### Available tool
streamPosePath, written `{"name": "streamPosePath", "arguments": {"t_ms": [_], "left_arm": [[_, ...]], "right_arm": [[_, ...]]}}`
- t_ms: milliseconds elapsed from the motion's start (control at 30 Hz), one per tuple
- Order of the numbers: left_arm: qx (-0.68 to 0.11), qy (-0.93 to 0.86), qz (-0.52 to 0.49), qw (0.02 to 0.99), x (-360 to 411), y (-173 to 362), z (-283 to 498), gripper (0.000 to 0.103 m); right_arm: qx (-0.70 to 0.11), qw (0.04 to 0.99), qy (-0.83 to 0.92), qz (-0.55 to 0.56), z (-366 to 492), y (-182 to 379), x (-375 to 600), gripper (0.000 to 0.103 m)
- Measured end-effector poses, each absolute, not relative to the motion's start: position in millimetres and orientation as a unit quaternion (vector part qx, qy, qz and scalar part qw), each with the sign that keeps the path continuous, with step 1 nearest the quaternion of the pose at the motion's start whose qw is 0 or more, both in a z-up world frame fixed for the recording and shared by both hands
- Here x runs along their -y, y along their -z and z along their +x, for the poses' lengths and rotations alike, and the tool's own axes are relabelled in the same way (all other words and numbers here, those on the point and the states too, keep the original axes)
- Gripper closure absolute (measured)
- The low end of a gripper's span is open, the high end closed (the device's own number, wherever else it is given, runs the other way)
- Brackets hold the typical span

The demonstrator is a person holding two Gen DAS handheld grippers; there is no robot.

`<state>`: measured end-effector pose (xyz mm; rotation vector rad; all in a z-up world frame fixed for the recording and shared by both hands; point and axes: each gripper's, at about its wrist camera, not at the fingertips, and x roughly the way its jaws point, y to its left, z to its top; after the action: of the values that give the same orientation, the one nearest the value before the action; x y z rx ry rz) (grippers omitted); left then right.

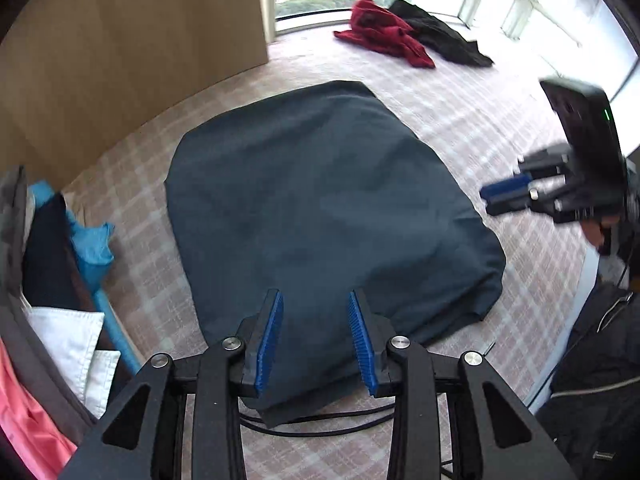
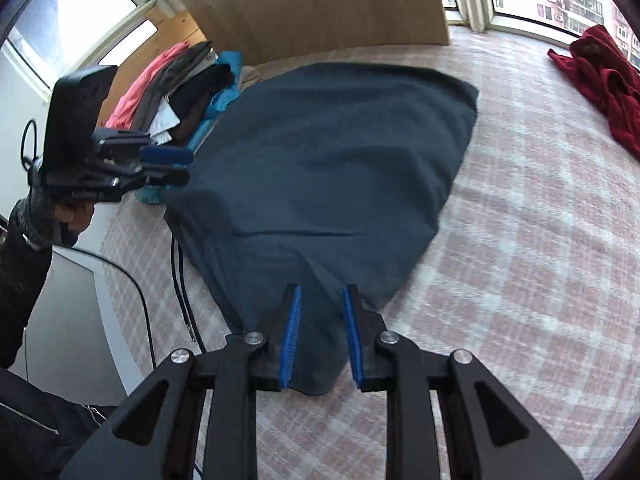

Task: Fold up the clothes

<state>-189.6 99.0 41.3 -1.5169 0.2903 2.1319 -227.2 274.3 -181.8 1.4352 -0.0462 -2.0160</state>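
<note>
Two handheld grippers are held above a folded dark blue garment (image 1: 320, 208) spread flat on a plaid bedcover (image 1: 460, 120). The left gripper (image 1: 316, 336) is seen with its blue pads (image 1: 270, 340) parted to a moderate gap, nothing pressed between them — the garment's near edge lies beneath and just beyond its fingertips. The right gripper (image 2: 322, 332) is shown with a narrower gap, also gripping nothing, over the garment's near corner. No container is visible; a row of stacked clothes (image 1: 60, 280) — pink, white, dark, light blue — is seen to the left of the left gripper. Far ahead, by the window, a red garment (image 1: 380, 36) and a black garment (image 1: 440, 34) are left crumpled, touching each other.
</note>
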Motion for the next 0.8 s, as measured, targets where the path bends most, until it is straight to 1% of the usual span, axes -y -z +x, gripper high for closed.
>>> {"name": "streamPosePath", "arguments": {"t_ms": [33,67,100,133,200,233,267,300,333,367,467,500,533,567,600,633,667,700,733,800], "left_arm": [[-0.103,-0.782,-0.57,0.228,-90.5,-28.3,-196.3,0.068],[-0.104,-0.777,-0.587,0.204,-82.1,-15.0,-201.9,0.07],[-0.107,-0.768,-0.602,0.189,-75.5,-3.5,-204.9,0.066],[-0.097,-0.768,-0.604,0.188,-70.9,0.0,-206.2,0.062],[-0.087,-0.781,-0.592,0.178,-65.7,-12.0,-207.2,0.063],[-0.09,-0.792,-0.578,0.174,-65.8,-22.5,-207.9,0.064],[-0.089,-0.804,-0.561,0.176,-66.4,-33.9,-210.2,0.064],[-0.078,-0.812,-0.55,0.18,-66.8,-43.3,-216.4,0.062],[-0.062,-0.818,-0.541,0.184,-67.1,-50.6,-225.9,0.055],[-0.049,-0.823,-0.534,0.188,-68.9,-55.6,-236.1,0.053],[-0.02,-0.815,-0.533,0.225,-84.2,-49.3,-273.8,0.053],[-0.017,-0.811,-0.536,0.234,-89.1,-44.2,-285.8,0.052],[-0.028,-0.806,-0.546,0.229,-91.9,-35.2,-294.0,0.049],[-0.046,-0.801,-0.557,0.213,-92.5,-25.2,-298.1,0.051],[-0.063,-0.797,-0.568,0.197,-93.0,-15.3,-302.3,0.051],[-0.081,-0.791,-0.579,0.181,-93.6,-5.3,-306.4,0.048],[-0.088,-0.79,-0.582,0.172,-93.0,-1.0,-308.9,0.046],[-0.079,-0.794,-0.577,0.174,-90.6,-5.8,-308.9,0.046],[-0.068,-0.798,-0.572,0.176,-87.8,-11.9,-309.1,0.048],[-0.046,-0.804,-0.565,0.179,-82.7,-22.4,-310.2,0.047]], "right_arm": [[0.005,0.324,0.758,0.567,-225.1,190.1,-270.1,0.081],[-0.007,0.322,0.75,0.578,-223.1,195.1,-267.5,0.081],[-0.012,0.326,0.751,0.574,-222.6,190.4,-269.4,0.081],[-0.015,0.325,0.747,0.58,-225.5,184.5,-273.0,0.081],[-0.001,0.307,0.761,0.572,-239.8,170.6,-286.6,0.081],[0.013,0.293,0.774,0.561,-249.4,163.1,-295.3,0.077],[0.026,0.279,0.786,0.551,-259.0,155.6,-304.0,0.07],[0.039,0.264,0.797,0.542,-269.6,149.9,-312.1,0.057],[0.053,0.247,0.802,0.542,-283.1,150.0,-318.1,0.054],[0.074,0.241,0.801,0.543,-296.5,151.6,-322.2,0.054],[0.135,0.251,0.791,0.542,-328.2,156.7,-325.9,0.054],[0.132,0.254,0.791,0.541,-333.0,156.7,-321.4,0.054],[0.119,0.26,0.79,0.543,-333.7,157.1,-314.0,0.054],[0.097,0.264,0.785,0.551,-333.9,159.1,-305.7,0.054],[0.076,0.267,0.781,0.56,-334.1,161.2,-297.4,0.054],[0.055,0.27,0.776,0.568,-334.3,163.2,-289.1,0.054],[0.036,0.271,0.773,0.572,-334.1,164.9,-283.3,0.054],[0.03,0.263,0.778,0.57,-333.4,165.5,-286.0,0.054],[0.041,0.256,0.781,0.567,-334.6,166.2,-293.3,0.054],[0.082,0.245,0.784,0.564,-341.2,169.6,-310.5,0.054]]}}
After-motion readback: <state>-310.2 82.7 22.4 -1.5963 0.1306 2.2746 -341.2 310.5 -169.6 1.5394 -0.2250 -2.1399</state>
